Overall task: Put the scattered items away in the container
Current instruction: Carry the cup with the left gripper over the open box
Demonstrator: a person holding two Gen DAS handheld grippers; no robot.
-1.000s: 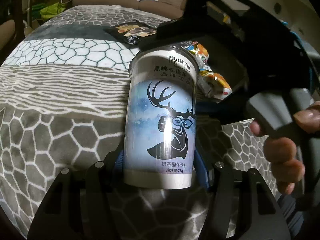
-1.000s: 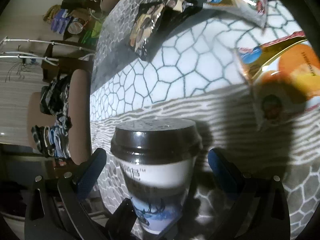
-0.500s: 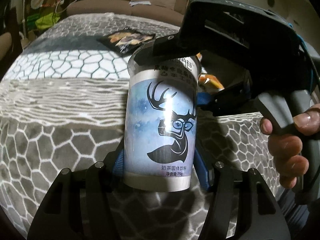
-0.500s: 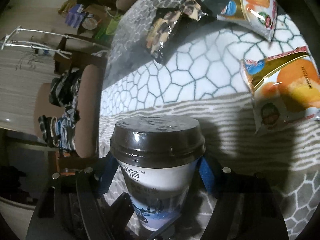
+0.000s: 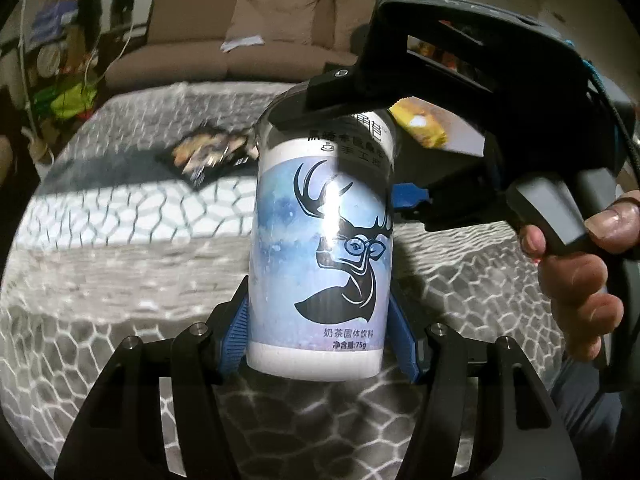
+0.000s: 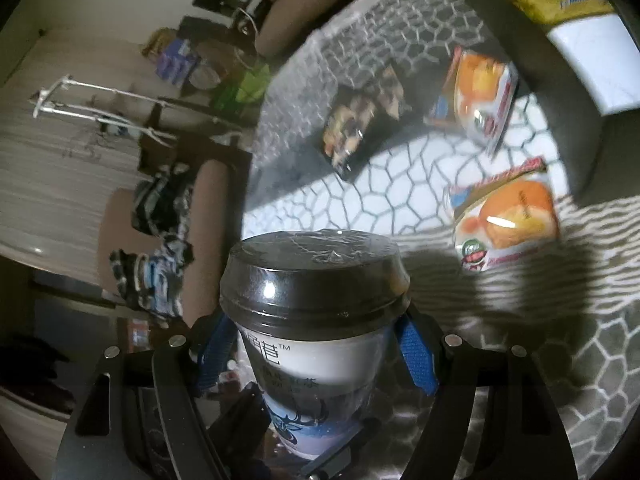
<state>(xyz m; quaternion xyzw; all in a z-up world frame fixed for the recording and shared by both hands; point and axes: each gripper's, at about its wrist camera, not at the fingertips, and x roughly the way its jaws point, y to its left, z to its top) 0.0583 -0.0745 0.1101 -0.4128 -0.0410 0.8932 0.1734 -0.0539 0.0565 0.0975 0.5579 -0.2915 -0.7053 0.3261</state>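
A home living room is being shown: a brown sofa (image 5: 256, 36) is standing behind a patterned cloth (image 5: 120, 216), with a clothes-drying rack (image 6: 100, 116) nearby.

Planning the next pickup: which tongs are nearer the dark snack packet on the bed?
Neither clearly. Both tongs grip the same cup, left tongs at its base, right tongs under its lid. The dark packet lies beyond the cup, apart from both.
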